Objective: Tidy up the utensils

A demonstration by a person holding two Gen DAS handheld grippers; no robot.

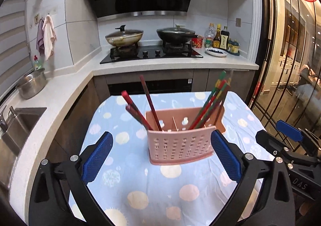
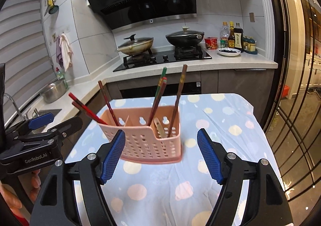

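Pink basket [image 1: 180, 145] on dotted cloth [image 1: 160, 192], chopsticks [image 1: 150, 103] leaning inside. Left gripper [image 1: 160, 154] and right gripper [image 2: 161, 155] before basket, jaws open, empty.

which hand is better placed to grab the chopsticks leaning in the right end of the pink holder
Right. The right gripper, jaws open and empty, faces that end of the pink perforated plastic holder, where the dark chopsticks lean. The left gripper sits toward the other end.
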